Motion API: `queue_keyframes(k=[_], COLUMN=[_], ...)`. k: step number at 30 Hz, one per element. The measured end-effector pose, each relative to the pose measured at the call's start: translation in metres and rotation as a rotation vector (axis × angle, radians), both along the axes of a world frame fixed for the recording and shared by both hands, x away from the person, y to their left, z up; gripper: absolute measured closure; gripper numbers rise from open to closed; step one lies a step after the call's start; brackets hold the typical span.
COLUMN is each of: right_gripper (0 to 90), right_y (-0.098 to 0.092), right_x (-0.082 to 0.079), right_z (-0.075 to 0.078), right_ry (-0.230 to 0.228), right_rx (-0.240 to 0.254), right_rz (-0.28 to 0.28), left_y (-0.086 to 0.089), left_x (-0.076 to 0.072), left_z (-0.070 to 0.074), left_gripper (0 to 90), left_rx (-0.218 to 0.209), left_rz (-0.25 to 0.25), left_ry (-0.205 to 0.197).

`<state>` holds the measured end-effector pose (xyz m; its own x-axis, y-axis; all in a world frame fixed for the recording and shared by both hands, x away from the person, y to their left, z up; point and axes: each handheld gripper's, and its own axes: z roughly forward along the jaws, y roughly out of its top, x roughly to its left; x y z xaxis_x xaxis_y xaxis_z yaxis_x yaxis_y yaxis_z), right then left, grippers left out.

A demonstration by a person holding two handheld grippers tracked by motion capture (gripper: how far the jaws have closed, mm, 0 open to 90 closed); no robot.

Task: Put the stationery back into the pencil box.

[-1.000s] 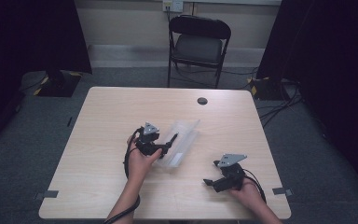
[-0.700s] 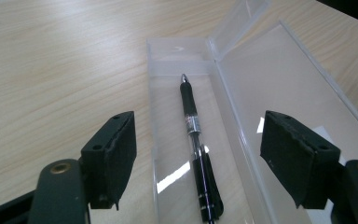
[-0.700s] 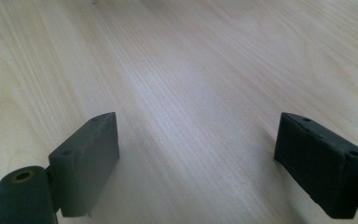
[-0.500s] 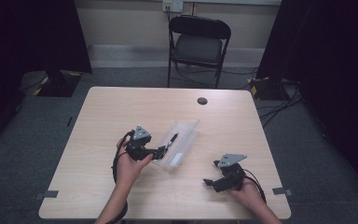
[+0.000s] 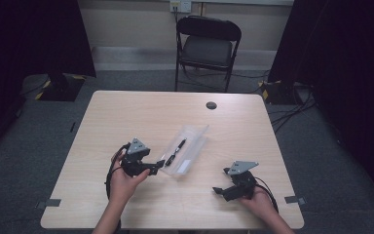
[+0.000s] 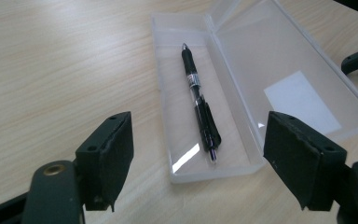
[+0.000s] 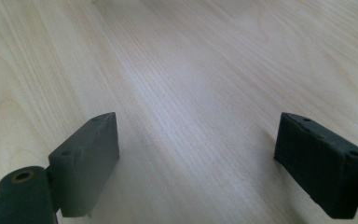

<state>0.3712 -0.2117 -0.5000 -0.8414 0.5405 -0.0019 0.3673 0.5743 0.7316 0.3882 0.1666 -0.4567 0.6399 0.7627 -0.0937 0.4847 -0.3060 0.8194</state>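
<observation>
One pen (image 6: 200, 108), one clear case (image 6: 279, 70) — one chair (image 5: 208, 48)

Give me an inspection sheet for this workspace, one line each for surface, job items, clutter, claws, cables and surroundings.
Surface: light wooden table, with a small dark round port near its far edge.
Job's things: clear plastic pencil case lying open, lid flat beside the tray; black click pen inside the tray.
Clutter: nothing seen.
Grippers: left claw open, its jaws just opening, nothing between the pads, aimed at the case's near end; right claw open over bare wood.
Cables: black cable loops from the left claw; another trails from the right.
Surroundings: black folding chair beyond the table, grey carpet, floor cables at the far right.
</observation>
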Motion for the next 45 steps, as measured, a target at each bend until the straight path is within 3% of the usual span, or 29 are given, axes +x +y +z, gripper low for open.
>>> queue_keyframes(k=[18,26,31,34,37,39,42,45], right_gripper=[12.7,12.6,12.6,12.6,12.4,12.4,12.4,12.4], right_y=[0.0,0.0,0.001,0.001,0.001,0.001,0.001,0.001], right_x=[0.0,0.0,0.001,0.001,0.002,0.002,0.002,0.002], right_z=[0.0,0.0,0.0,0.0,0.0,0.0,0.0,0.0], right_ry=[-0.001,-0.001,0.003,0.001,-0.001,-0.002,-0.001,-0.001], right_rx=[0.001,0.001,0.003,0.004,0.002,0.001,0.001,0.001], right_rz=[0.002,0.002,0.004,0.005,0.01,0.009,0.01,0.01], left_y=[0.042,0.058,0.072,0.08,0.088,0.094,0.103,0.107], left_x=[-0.033,-0.048,-0.052,-0.054,-0.058,-0.06,-0.062,-0.062], left_z=[-0.007,-0.017,-0.022,-0.028,-0.032,-0.035,-0.037,-0.042], left_gripper=[23.9,23.5,22.4,22.4,22.5,22.0,21.5,21.1], left_rx=[-0.002,-0.02,-0.004,-0.023,-0.015,0.015,0.006,0.04], left_rz=[0.04,0.068,0.09,0.115,0.134,0.135,0.15,0.153], left_ry=[0.019,0.027,0.038,0.036,0.049,0.048,0.052,0.051])
